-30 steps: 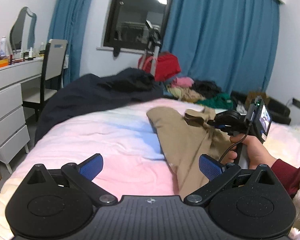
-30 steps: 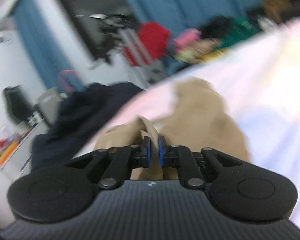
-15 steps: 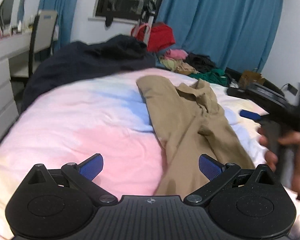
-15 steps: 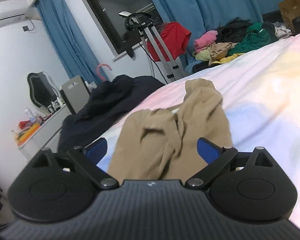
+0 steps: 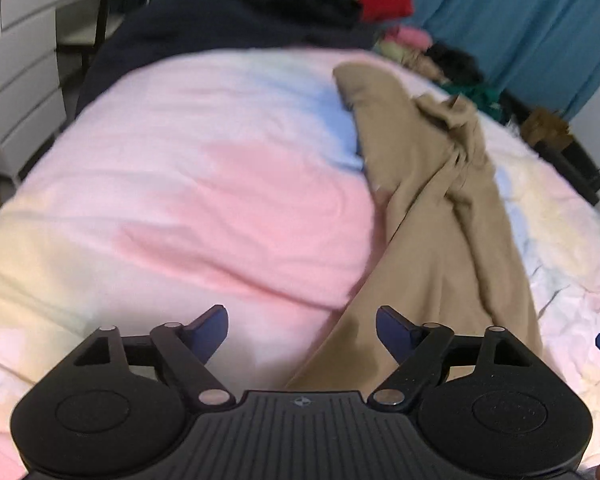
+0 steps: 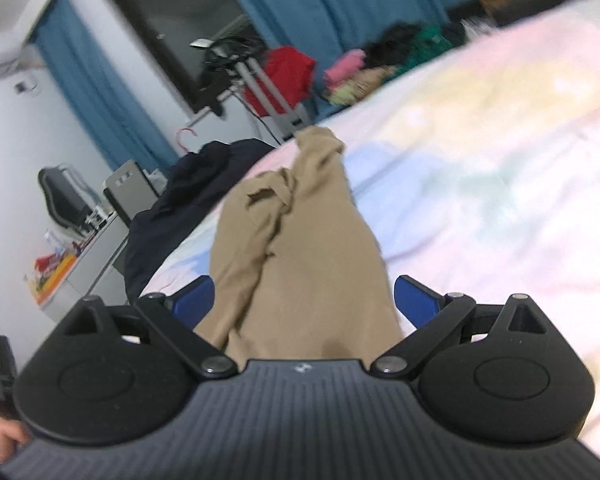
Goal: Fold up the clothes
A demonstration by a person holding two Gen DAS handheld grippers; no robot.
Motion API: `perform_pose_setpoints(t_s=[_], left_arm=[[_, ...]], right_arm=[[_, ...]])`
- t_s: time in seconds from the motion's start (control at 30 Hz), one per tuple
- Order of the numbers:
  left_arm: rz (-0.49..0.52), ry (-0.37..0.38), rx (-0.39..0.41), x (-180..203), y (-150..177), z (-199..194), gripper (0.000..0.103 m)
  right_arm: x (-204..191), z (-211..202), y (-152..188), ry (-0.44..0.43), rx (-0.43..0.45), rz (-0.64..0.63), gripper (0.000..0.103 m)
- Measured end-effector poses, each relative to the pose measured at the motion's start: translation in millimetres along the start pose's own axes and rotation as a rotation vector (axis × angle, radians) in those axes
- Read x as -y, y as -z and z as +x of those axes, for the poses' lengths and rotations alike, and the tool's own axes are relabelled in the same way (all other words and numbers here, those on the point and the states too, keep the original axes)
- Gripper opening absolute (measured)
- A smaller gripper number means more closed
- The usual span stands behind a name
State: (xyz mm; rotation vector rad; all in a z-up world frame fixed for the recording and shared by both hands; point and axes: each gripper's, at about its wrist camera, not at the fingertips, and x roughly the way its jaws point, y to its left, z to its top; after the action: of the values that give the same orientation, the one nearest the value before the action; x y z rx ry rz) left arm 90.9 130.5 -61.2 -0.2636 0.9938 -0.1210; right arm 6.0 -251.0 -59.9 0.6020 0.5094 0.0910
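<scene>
A tan garment, like trousers (image 5: 432, 208), lies stretched out on the pastel bedspread (image 5: 180, 184), its far end bunched. My left gripper (image 5: 302, 332) is open and empty, low over the garment's near end at its left edge. In the right wrist view the same tan garment (image 6: 300, 248) runs away from me. My right gripper (image 6: 304, 304) is open with the garment's near end lying between its fingers, not clamped.
A dark navy blanket (image 5: 228, 16) lies heaped at the bed's far side. A white dresser (image 5: 16, 76) and a chair stand to the left. A pile of coloured clothes (image 6: 364, 68) and a red garment on a stand (image 6: 288, 76) sit by blue curtains.
My right gripper opened and let go of the tan garment, which now lies flat on the bed. Both grippers have dropped lower toward the garment's near end.
</scene>
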Motion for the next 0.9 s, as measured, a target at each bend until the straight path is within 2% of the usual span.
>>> perform_pose_setpoints(t_s=[0.1, 0.2, 0.3, 0.33, 0.37, 0.53, 0.63, 0.7, 0.77, 0.87, 0.9], left_arm=[[0.031, -0.008, -0.049, -1.0, -1.3, 1.6, 0.080], [0.030, -0.003, -0.132, -3.0, 1.8, 2.0, 0.072], [0.007, -0.016, -0.211, -5.4, 6.3, 3.5, 0.061], [0.004, -0.031, -0.227, -5.4, 7.9, 4.0, 0.051], [0.006, -0.047, -0.251, -4.7, 9.7, 5.2, 0.047], [0.097, -0.124, -0.319, 9.8, 25.9, 3.4, 0.047], [0.182, -0.183, -0.329, 22.6, 36.6, 2.4, 0.044], [0.237, -0.214, -0.324, 28.8, 40.4, -0.6, 0.035], [0.278, -0.249, -0.311, 33.3, 43.7, -4.7, 0.016], [0.319, -0.269, -0.275, 36.6, 49.0, -15.4, 0.002], [0.335, -0.266, -0.258, 40.4, 49.9, -19.5, 0.001]], right_arm=[[7.9, -0.7, -0.2, 0.001, -0.001, 0.038, 0.098], [13.6, 0.8, -1.6, -0.028, -0.004, 0.073, 0.098], [16.3, 3.8, -2.1, -0.035, -0.016, 0.086, 0.098], [16.4, 4.8, -2.3, -0.033, -0.020, 0.085, 0.098], [16.5, 5.1, -2.5, -0.033, -0.023, 0.083, 0.098], [17.4, 6.7, -3.4, -0.022, -0.029, 0.080, 0.098], [19.1, 6.4, -3.7, -0.080, -0.053, 0.103, 0.098], [18.1, 5.1, -4.0, -0.127, -0.068, 0.115, 0.098], [15.8, 3.2, -4.8, -0.153, -0.075, 0.117, 0.098], [15.9, 2.6, -5.5, -0.161, -0.081, 0.124, 0.098], [16.3, 2.5, -5.8, -0.163, -0.083, 0.129, 0.098]])
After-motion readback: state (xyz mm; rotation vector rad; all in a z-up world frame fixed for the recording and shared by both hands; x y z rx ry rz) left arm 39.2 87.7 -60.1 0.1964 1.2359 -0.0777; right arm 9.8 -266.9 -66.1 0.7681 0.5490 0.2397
